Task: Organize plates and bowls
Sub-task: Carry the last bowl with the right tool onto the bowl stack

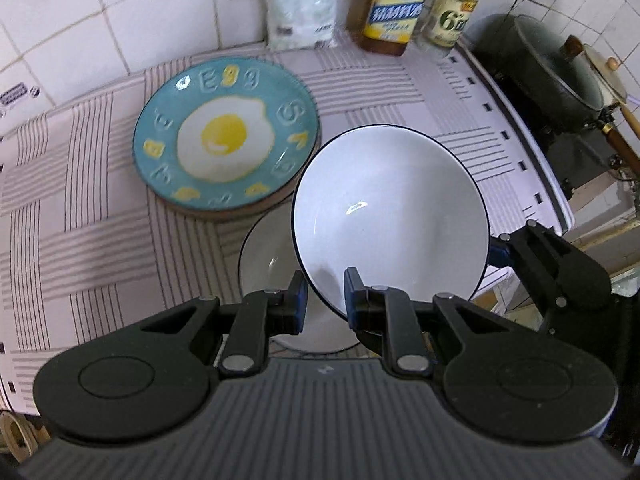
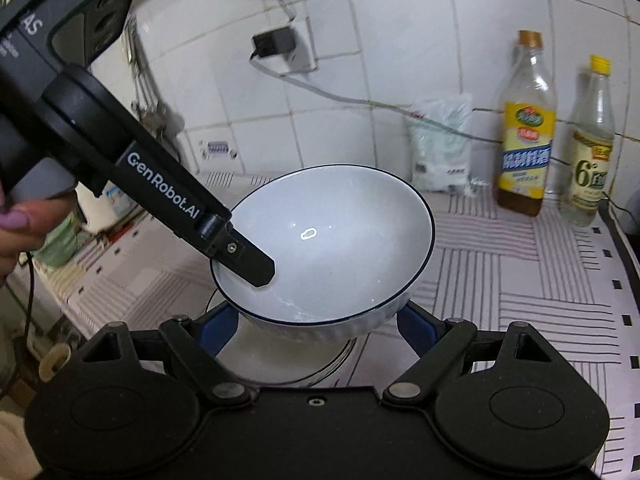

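Note:
A white bowl with a dark rim [image 1: 390, 208] is held tilted above a second white bowl [image 1: 264, 252] on the striped cloth. My left gripper [image 1: 325, 296] is shut on the upper bowl's near rim, one finger inside, one outside. In the right wrist view the same bowl [image 2: 332, 244] hangs above the lower bowl [image 2: 280, 360], with the left gripper's finger [image 2: 248, 260] over its rim. My right gripper [image 2: 316, 332] is open, its blue pads on either side of the bowl's base. A blue egg-pattern plate [image 1: 226, 140] lies behind on the left.
Two bottles [image 1: 396, 4] [image 1: 452, 12] and a white bag [image 1: 300, 8] stand against the tiled wall. A dark pot [image 1: 548, 68] sits on the stove at the right. A plug and cable [image 2: 276, 46] hang on the wall.

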### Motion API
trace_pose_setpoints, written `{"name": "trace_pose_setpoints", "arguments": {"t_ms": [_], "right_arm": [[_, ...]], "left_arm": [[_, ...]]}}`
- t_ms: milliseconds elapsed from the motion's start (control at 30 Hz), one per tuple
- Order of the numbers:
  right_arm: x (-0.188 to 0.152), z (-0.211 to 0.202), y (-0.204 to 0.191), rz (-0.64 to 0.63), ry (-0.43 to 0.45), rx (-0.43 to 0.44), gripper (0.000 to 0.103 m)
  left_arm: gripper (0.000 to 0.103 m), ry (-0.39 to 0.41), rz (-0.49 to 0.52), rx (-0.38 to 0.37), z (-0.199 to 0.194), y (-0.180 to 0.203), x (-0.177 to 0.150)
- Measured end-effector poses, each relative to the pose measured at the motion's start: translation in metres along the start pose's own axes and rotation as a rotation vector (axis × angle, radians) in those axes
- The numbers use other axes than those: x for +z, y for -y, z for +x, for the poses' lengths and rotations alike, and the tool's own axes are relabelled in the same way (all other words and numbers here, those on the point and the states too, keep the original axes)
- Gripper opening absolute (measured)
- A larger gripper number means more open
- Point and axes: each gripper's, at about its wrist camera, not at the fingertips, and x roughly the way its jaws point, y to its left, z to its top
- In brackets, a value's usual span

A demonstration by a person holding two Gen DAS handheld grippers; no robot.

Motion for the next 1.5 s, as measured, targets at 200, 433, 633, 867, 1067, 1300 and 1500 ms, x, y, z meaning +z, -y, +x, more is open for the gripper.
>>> {"name": "trace_pose_setpoints", "arguments": {"t_ms": [200,433,633,867,1067,1300,1500], "right_arm": [[-0.001,0.011,-0.012,-0.027,-0.045,0.005,0.09],[-0.002,0.027,-0.02,-0.08,-0.103,0.02,0.089],[0.001,0.033,-0.024,-0.079,-0.13,0.011,0.089],[0.007,0.037,-0.027,-0.058,-0.206,-0.024,0.09],[0.01,0.04,-0.032,-0.066,-0.307,-0.059,0.09],[0.007,0.043,-0.036,-0.088,-0.302,-0.065,0.093],[0.005,0.042,-0.038,-0.08,-0.288,-0.085,0.092]], "left_arm": [[0.017,-0.027,-0.044,0.02,0.009,-0.012,-0.006],[0.017,-0.086,-0.064,0.058,0.022,-0.022,-0.006],[0.019,-0.1,-0.065,0.087,0.025,-0.023,-0.004],[0.019,-0.104,-0.024,0.121,0.025,-0.013,-0.002],[0.019,-0.087,0.001,0.169,0.028,-0.009,-0.007],[0.019,-0.072,-0.017,0.159,0.028,-0.016,-0.01],[0.02,-0.05,0.024,0.171,0.029,-0.013,-0.014]]}}
